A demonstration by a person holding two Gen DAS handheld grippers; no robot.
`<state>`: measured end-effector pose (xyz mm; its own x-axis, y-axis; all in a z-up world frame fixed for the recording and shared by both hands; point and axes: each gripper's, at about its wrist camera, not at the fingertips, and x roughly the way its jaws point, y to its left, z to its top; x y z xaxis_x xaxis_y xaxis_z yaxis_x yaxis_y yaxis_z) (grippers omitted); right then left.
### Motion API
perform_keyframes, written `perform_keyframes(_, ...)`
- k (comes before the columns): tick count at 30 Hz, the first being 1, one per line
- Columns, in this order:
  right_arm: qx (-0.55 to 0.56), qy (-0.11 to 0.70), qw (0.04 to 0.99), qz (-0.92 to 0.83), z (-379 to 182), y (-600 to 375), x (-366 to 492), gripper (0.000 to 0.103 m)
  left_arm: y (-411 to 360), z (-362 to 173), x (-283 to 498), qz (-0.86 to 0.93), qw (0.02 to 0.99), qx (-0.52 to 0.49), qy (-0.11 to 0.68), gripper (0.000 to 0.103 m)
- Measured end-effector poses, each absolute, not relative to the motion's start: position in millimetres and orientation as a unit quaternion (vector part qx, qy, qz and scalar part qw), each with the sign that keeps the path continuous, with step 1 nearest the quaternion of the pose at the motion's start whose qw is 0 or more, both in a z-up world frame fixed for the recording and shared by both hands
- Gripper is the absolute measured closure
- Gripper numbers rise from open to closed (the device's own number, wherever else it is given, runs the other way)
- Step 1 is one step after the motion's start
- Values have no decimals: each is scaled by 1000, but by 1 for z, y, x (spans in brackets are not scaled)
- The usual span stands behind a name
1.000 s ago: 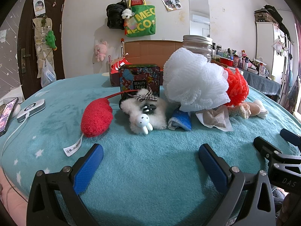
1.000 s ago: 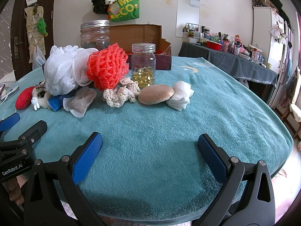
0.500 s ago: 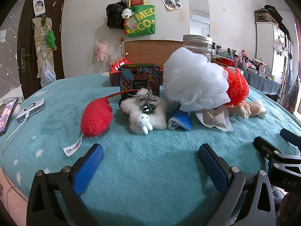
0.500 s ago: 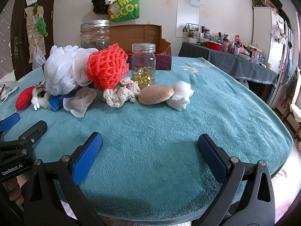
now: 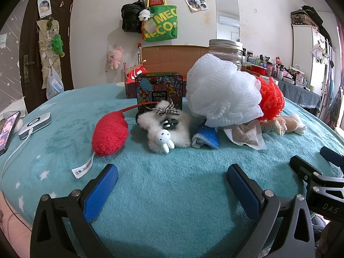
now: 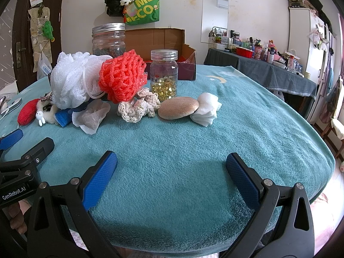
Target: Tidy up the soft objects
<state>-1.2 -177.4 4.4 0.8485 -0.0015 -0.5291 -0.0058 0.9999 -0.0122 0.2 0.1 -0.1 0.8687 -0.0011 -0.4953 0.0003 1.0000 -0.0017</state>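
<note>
Item: soft goods awaiting sorting, none yet lifted. We are holding the left tool (image 5: pixel 172 178) and the right tool (image 6: pixel 172 165) low over the near part of the tabletop (image 6: pixel 247 129), both with fingers spread wide apart and nothing between them.

Stock, left to right: red plush heart (image 5: pixel 109 135) with its tag trailing toward us; white fluffy charm (image 5: pixel 165 129) with a small rabbit figure; blue folded cloth (image 5: pixel 206 137); white mesh pouf (image 5: pixel 221 94) leaning on the orange mesh pouf (image 6: pixel 122 77); crumpled tissue (image 6: pixel 92 116); cream crocheted piece (image 6: pixel 139 107); tan sponge (image 6: pixel 178 107) touching the white wad (image 6: pixel 207 108).

Hard goods mixed in: beauty cream tin (image 5: pixel 160 90), capsule jar (image 6: pixel 164 73), large jar (image 6: pixel 108 38), cardboard box (image 6: pixel 154 40) behind.

Handling note: we are judging the outer pieces the easiest first picks, the heart for the left tool and the white wad for the right. Each wants a grip across its middle, fingers pressing in lightly, since these will squash and slip. The poufs are crowding the jars, so we are favouring a straight lift to avoid tipping glass.

Room: the near half of the tabletop is lying bare and the right side is open toward its rounded edge. A phone (image 5: pixel 8 129) and a white device (image 5: pixel 35 124) with its cable are sitting near the left edge.
</note>
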Motion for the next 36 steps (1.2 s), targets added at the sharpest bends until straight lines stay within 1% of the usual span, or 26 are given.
perform_keyframes(18,0,281,960,7,6,-176,-3,0,0,5,5,-11,963,-8,270,0)
perform_keyframes(26,53,280,958,34,30,-199,13,0,4,41,13,-54,971,-11,231,0)
perform_keyframes(36,57,262,959,94,72,-208,54,0,-1,72,46,-120,961,-11,249,0)
